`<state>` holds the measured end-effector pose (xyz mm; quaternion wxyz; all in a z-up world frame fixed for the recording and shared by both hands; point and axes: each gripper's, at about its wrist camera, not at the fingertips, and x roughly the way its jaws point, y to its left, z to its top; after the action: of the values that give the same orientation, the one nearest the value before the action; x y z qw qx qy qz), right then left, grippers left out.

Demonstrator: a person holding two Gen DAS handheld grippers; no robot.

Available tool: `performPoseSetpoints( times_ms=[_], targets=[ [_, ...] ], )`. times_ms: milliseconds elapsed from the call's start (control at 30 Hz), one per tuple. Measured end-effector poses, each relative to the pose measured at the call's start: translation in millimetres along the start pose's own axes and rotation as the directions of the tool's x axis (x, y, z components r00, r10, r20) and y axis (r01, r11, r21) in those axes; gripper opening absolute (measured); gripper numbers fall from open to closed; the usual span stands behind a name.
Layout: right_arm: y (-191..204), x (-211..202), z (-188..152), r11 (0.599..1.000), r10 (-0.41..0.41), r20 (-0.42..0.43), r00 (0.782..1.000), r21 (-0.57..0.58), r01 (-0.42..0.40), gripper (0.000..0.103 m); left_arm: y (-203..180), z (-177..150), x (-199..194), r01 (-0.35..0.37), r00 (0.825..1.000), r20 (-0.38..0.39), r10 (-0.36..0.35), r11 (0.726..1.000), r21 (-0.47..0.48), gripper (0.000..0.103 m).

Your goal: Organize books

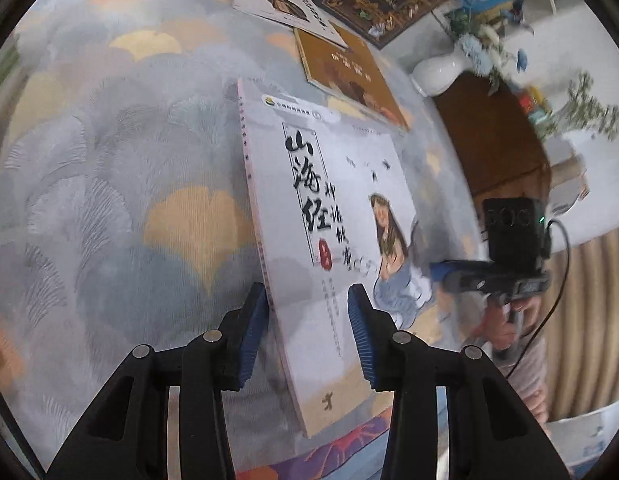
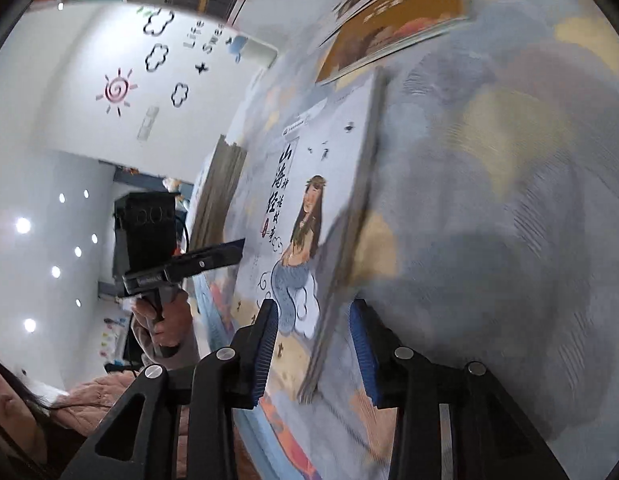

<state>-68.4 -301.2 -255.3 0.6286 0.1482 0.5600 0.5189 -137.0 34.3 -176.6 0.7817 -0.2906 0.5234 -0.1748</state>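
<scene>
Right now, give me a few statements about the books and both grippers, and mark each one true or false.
1. The white book sits between the left gripper pads. True.
2. The white book's cover shows a long-haired figure. True.
3. The right gripper is nowhere near the white book. False: the book's edge lies between its pads.
4. The brown book lies on top of the white book. False: it lies beyond it on the patterned cloth.
5. A white vase holds blue flowers. True.
</scene>
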Motion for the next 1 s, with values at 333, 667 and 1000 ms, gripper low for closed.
performPoseSetpoints(
  times_ms=[333,667,1000],
  targets=[
    [-11.3,3.2,17.3,0.999,0.012,0.033,0.999,0.048,-0.014,0.005,26.5,9.3,2.5,0.086,0.995,0.047,-0.083,0.995,-0.058,0.017],
    [3.2,6.3,12.1,0.999,-0.046,0.12,0.992,-0.021,0.048,0.006,13.9,8.5,3.1,0.011,0.997,0.081,-0.012,1.0,0.008,0.018],
    [19.1,11.1,11.3,0.989,-0.144,0.181,0.973,-0.015,0.149,0.012,-21.3,4.5,6.9,-0.196,0.975,0.124,0.182,0.975,0.109,0.024]
  ],
)
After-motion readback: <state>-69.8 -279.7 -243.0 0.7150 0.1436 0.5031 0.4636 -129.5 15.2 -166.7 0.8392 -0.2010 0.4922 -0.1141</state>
